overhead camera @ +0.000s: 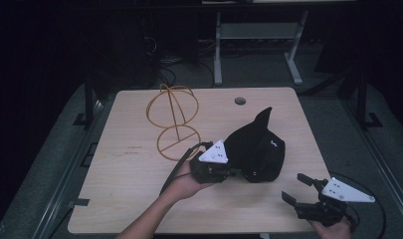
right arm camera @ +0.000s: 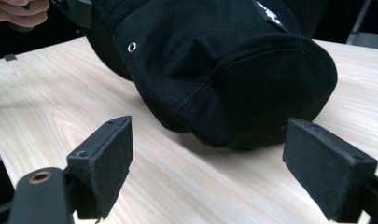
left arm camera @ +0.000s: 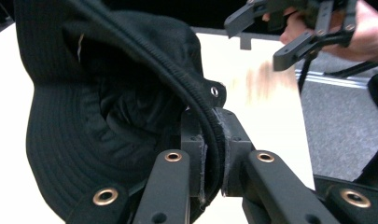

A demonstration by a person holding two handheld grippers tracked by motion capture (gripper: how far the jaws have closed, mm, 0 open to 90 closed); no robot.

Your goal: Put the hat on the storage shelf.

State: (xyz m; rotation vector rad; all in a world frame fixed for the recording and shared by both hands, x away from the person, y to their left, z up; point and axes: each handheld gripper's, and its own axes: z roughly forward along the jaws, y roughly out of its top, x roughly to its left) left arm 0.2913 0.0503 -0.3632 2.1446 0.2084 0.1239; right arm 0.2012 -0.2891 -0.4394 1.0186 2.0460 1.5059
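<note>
Step in hand, as I read it: grab the hat (overhead camera: 256, 149) & get it onto the wire stand (overhead camera: 173, 119). Hat sits mid tabletop (overhead camera: 129, 169), right of centre, crown flopped, one bit of brim sticking up.

L gripper (left arm camera: 213, 154): fingers clamped on the hat's corded brim edge, cord pinched between the pads, near a metal eyelet (left arm camera: 214, 91). In the high view the L gripper (overhead camera: 224, 172) is at the hat's left side, touching it.

R gripper (right arm camera: 210, 163): fingers wide apart, nothing between them, low over the tabletop, aimed at the hat's rounded near side, not touching. High view puts the R gripper (overhead camera: 301, 191) near the front-right corner, apart from the hat.

Next move prob needs: R to close in on the opposite brim edge so the hat opens up, then both lift & carry left/back to the stand.

Room: bare tabletop between hat & stand, path looks free. Stand is light wire, could tip if nudged. R hand is close to the front edge; cables trail off both grippers, so mind snags.
</note>
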